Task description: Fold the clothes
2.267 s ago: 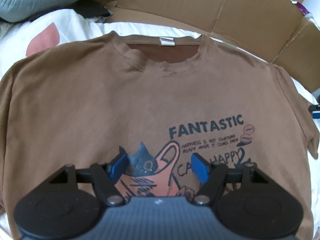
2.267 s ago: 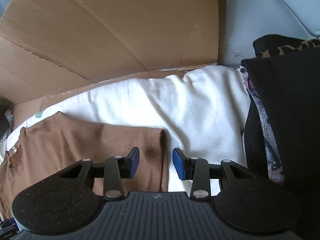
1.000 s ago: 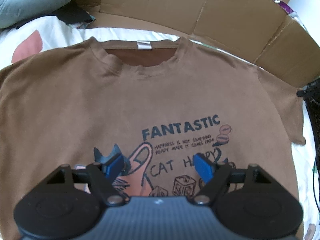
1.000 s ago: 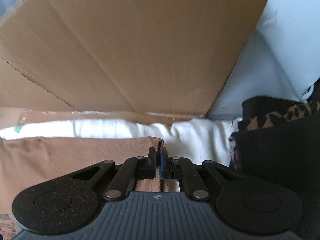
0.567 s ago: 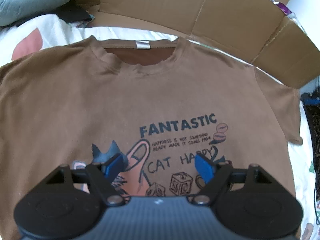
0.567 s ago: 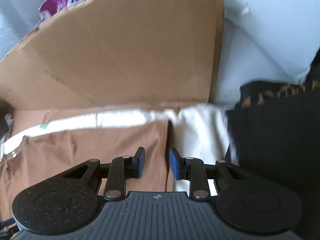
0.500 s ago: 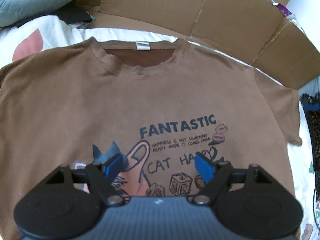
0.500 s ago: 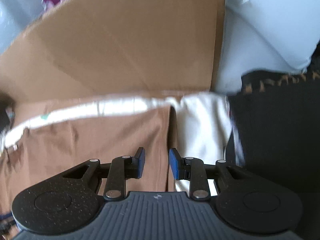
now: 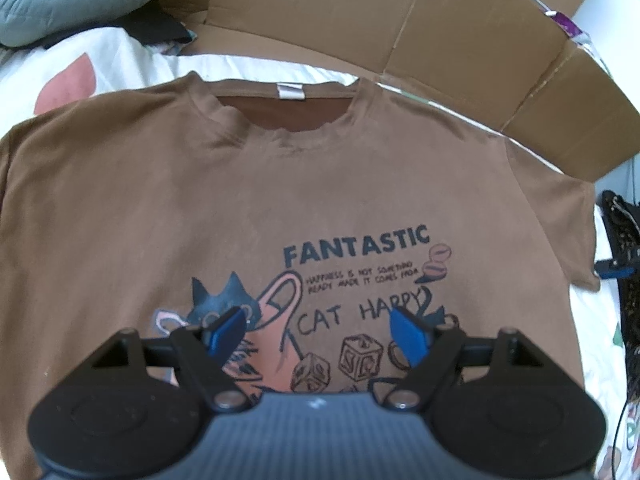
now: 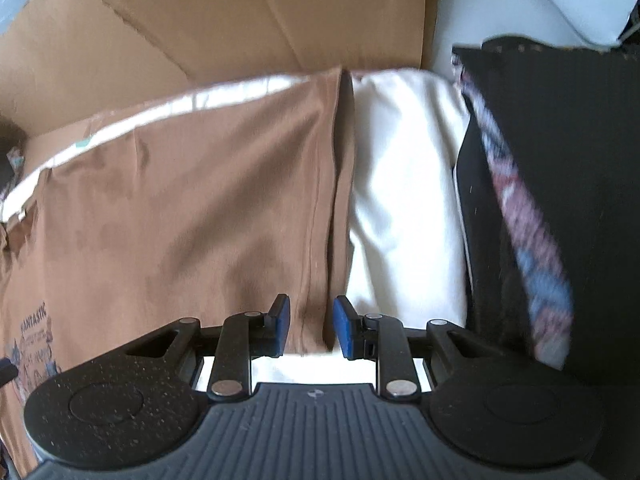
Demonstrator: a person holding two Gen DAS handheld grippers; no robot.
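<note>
Evidently the brown T-shirt (image 9: 248, 200) lies flat, print up, on the white bedsheet (image 10: 404, 184), unfolded: the left gripper (image 9: 318, 328) hangs spread wide over the print, the right gripper (image 10: 308, 326) part-open over the right sleeve hem (image 10: 332, 200), pinching nothing. Next, I judge, comes gripping that sleeve (hem between the pads) and folding inward. Cardboard (image 9: 460, 36) lines the far side; dark clothes (image 10: 560, 200) lie right.

The T-shirt (image 9: 280, 200)'s hem is cut off below.

Cardboard wall (image 9: 460, 40) behind, dark clothes pile (image 10: 560, 200) right of shirt (image 9: 280, 200).
</note>
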